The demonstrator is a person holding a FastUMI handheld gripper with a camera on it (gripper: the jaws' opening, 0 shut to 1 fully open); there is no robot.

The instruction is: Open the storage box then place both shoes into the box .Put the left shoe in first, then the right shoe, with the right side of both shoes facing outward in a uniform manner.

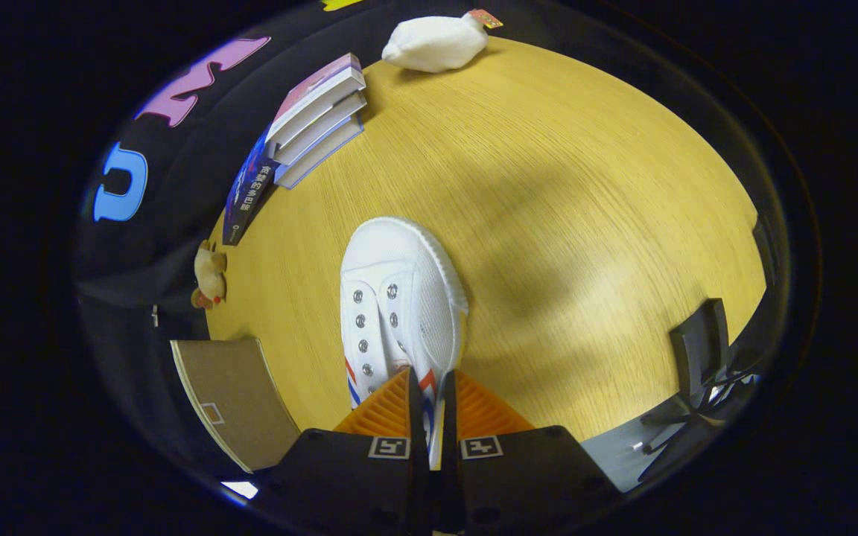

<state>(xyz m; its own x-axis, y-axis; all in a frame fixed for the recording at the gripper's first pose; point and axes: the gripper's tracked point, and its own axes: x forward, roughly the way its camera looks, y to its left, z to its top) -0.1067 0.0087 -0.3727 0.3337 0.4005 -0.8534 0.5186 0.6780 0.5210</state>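
Observation:
A white canvas shoe (pixel 399 298) with metal eyelets and red and blue side stripes hangs above the wooden table (pixel 585 223), toe pointing away from me. My gripper (pixel 433 394) is shut on the shoe's side wall near the opening, one finger on each side of the thin fabric. A brown cardboard flap (pixel 232 394), part of the storage box, lies to the left of the fingers at the table's near edge. The shoe's heel is hidden behind my fingers.
A stack of books (pixel 317 119) sits at the table's far left edge, with a dark book (pixel 246 190) leaning beside it. A white bundle (pixel 436 43) lies at the far end. A small plush toy (pixel 209 275) sits left. A black chair (pixel 701 365) stands to the right.

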